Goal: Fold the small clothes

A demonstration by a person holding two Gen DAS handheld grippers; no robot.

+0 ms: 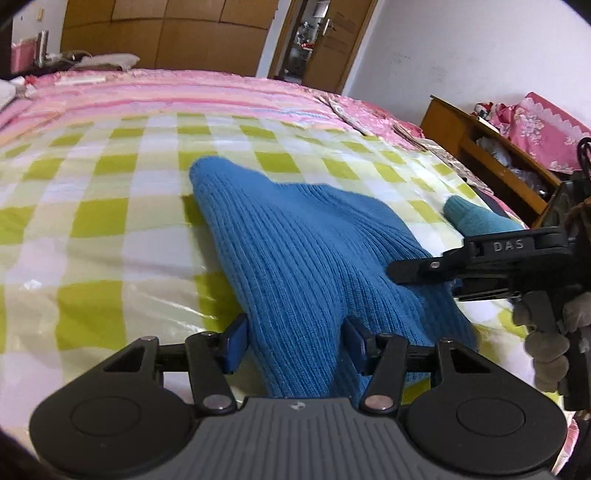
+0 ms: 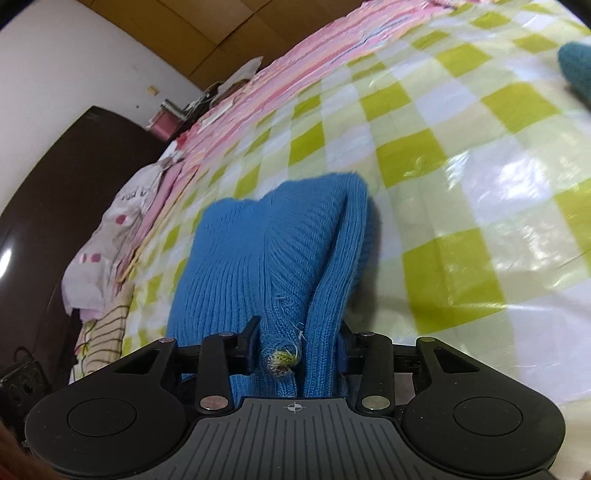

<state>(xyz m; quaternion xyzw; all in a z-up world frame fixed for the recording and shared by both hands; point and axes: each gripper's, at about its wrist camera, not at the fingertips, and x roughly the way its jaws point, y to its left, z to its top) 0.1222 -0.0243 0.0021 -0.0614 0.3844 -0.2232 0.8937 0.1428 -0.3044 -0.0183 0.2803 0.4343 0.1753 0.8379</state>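
Note:
A blue ribbed knit garment (image 1: 295, 251) lies on the green-and-white checked sheet (image 1: 110, 221) of a bed. My left gripper (image 1: 295, 343) has its blue pads (image 1: 236, 343) on either side of the garment's near edge, closed on the bunched knit. My right gripper (image 2: 299, 343) is shut on another bunched part of the same garment (image 2: 280, 251), which stretches away from it over the sheet (image 2: 461, 166). The right gripper also shows in the left wrist view (image 1: 424, 267), held in a gloved hand at the garment's right edge. A teal knit piece (image 1: 472, 218) lies beyond it.
A pink striped quilt (image 1: 184, 96) covers the far part of the bed. A wooden bedside cabinet (image 1: 491, 147) stands to the right, a wardrobe (image 1: 166, 33) and door behind. Pillows and clothes (image 2: 110, 240) pile at the bed's left edge by a dark headboard (image 2: 55, 184).

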